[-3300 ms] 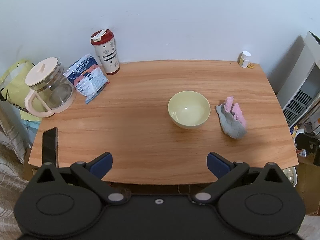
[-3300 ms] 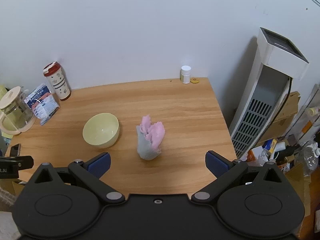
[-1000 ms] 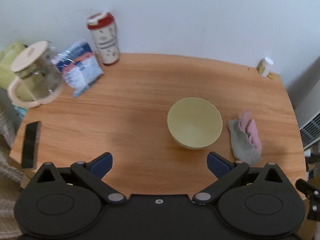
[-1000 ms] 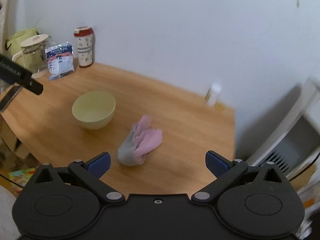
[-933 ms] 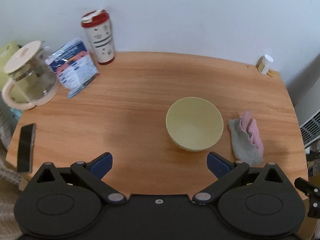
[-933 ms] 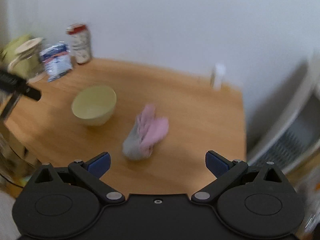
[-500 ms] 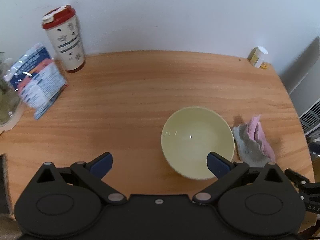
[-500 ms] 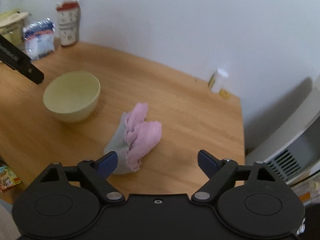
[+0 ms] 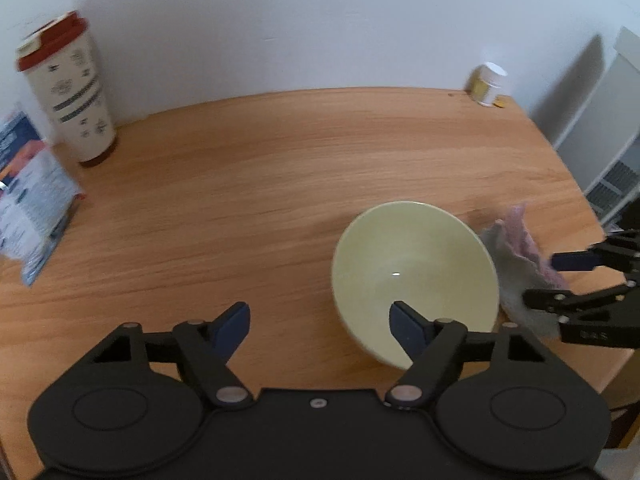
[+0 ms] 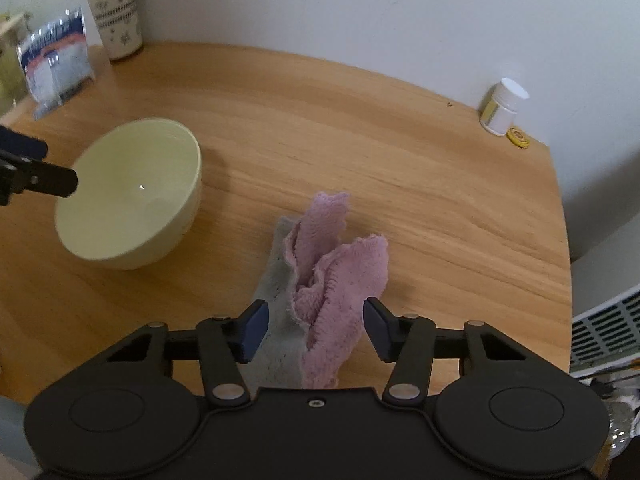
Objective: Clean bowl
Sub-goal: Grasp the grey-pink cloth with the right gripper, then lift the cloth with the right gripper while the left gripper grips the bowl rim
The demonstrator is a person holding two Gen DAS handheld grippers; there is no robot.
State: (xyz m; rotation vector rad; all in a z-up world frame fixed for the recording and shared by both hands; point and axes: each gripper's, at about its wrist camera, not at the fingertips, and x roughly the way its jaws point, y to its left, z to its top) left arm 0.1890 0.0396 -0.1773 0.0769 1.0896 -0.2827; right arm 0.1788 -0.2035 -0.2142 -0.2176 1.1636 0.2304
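Bowl [image 9: 414, 276] sits empty near the worktop [image 9: 280, 184] front edge; left claw [image 9: 320, 322] wide at its rim, right claw [image 10: 314, 326] wide astride the cloth [image 10: 324, 280]. Wiping stage unclear.

Both handheld tools look alike: the left gripper [image 9: 320, 326] and the right gripper [image 10: 316, 330] each have a matte black plastic body with two large round housings, each marked by a raised ring, and a small silver screw at the centre of the near edge. From each housing black linkage bars with triangular cut-outs run forward, pinned with round silver rivets, and end in flat dark blue pads [image 9: 234, 326] on the fingers. In the left wrist view the right gripper's black side carries small embossed lettering, too blurred to read.
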